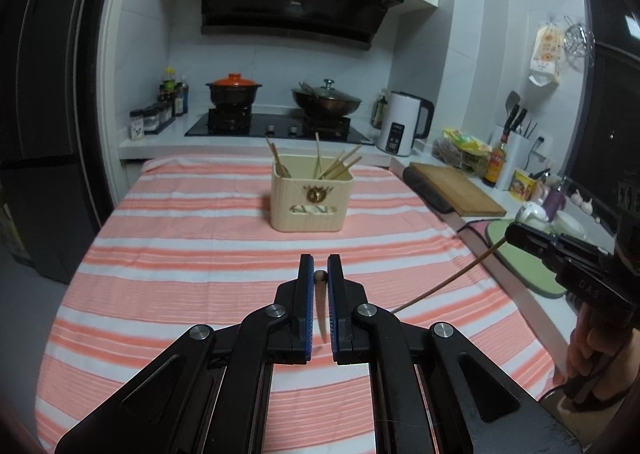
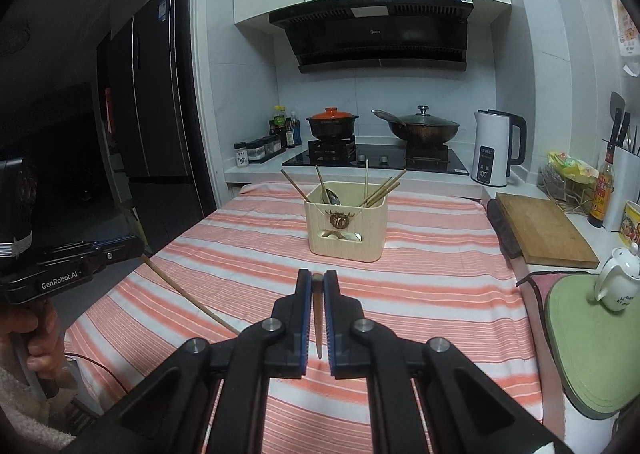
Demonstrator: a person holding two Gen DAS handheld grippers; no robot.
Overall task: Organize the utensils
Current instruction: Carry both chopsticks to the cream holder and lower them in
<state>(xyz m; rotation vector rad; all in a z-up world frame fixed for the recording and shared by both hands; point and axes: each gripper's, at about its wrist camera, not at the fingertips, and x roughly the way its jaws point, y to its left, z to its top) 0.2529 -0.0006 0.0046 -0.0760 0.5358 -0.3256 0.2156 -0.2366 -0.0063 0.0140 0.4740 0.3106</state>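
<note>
- Kitchen: black range hood (image 1: 296, 2) over a black hob (image 2: 376, 160), with white cabinets above and a dark refrigerator (image 2: 152, 94) to the left.
- Table under a pink-and-white striped cloth (image 1: 180, 254) fills the foreground, butted against the counter.
- Wooden cutting board (image 2: 544, 230) lies on the right counter; a white electric kettle (image 2: 496, 146) stands beyond it.
- Black pot with an orange lid (image 1: 234, 88) and a lidded dark wok (image 1: 326, 98) sit on the burners.
- Cream ribbed plastic utensil holder (image 1: 312, 194) stands upright mid-table, well ahead of both tools; several wooden chopsticks (image 2: 384, 188) and a metal spoon (image 2: 332, 196) lean inside it.
- Left gripper (image 1: 320, 270): jaws nearly closed, pinching a brown wooden chopstick (image 1: 321, 306) that points down toward the cloth.
- Right gripper (image 2: 317, 282): jaws likewise nearly closed, clamping a second brown wooden chopstick (image 2: 317, 318); from the left camera this stick slants down over the table's right edge.
</note>
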